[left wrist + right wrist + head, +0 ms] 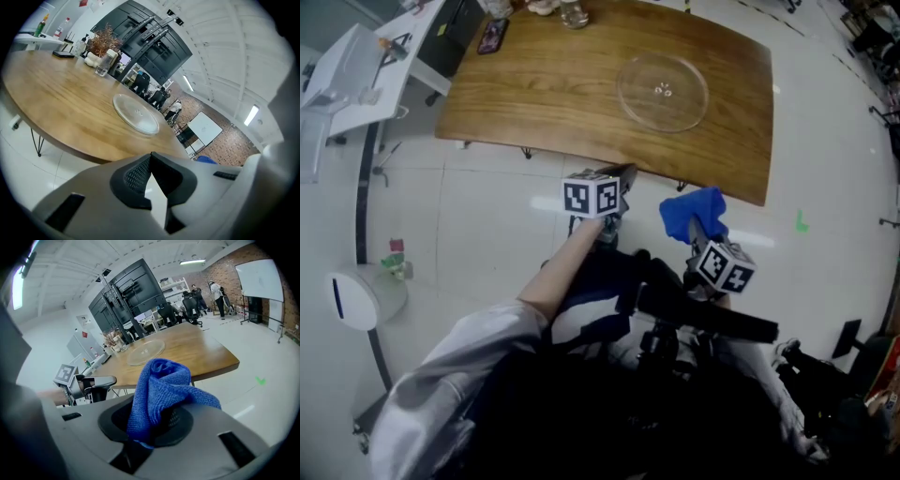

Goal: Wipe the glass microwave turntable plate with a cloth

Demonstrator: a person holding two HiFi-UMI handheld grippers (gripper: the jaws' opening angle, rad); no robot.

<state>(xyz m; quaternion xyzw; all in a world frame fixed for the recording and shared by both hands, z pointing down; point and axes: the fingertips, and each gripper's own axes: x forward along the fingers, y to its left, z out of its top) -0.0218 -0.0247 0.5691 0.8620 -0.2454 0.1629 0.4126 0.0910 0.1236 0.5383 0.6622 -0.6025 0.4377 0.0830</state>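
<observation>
- L gripper [151, 158]: jaws pinched together, nothing btwn them.
- R gripper [157, 423]: clamped on bunched blue cloth [161, 385].
- Glass plate [663, 91]: flat on wooden table [544, 94], well apart from both grippers.

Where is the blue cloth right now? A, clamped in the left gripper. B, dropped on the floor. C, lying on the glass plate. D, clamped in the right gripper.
D: the right gripper view shows the blue cloth bunched between the jaws of the right gripper, while the left gripper is shut on nothing and the glass plate lies bare on the table.
</observation>
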